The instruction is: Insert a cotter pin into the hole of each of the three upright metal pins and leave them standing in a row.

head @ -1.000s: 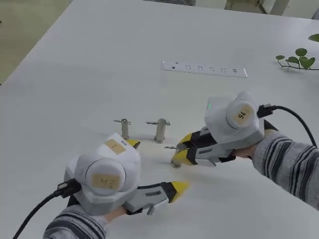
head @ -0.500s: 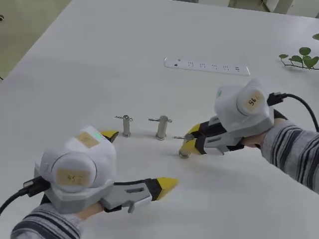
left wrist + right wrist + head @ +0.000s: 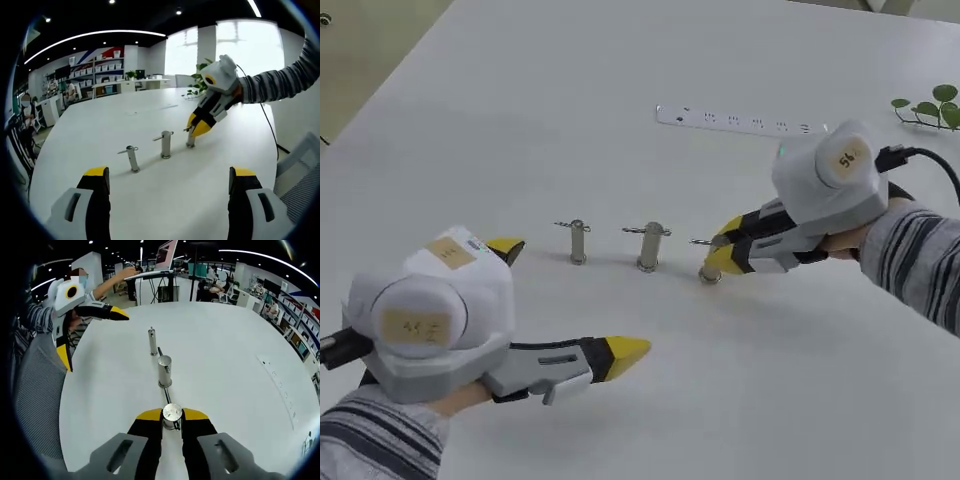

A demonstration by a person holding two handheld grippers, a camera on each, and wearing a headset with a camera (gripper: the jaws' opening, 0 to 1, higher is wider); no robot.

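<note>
- Three metal pins (image 3: 648, 247) stand on the table (image 3: 620, 120), each with a cotter pin (image 3: 565, 225) through it.
- The third pin (image 3: 709, 272), gripped in the closed right gripper (image 3: 720, 258), has moved up into line with the others, so the row looks nearly finished.
- Left gripper (image 3: 565, 298), jaws wide apart, has drawn back.

Sticker on right gripper (image 3: 715, 262) cap: a tan round sticker (image 3: 847, 160) with two handwritten digits, apparently "54"; the second digit is uncertain.
Back sticker on left gripper (image 3: 568, 297): a tan label (image 3: 413, 326) with dark digits too blurred to read.
Top sticker on left gripper: a tan patch (image 3: 448, 252), nothing legible.
Far power strip (image 3: 740, 122): markings too small to read.
</note>
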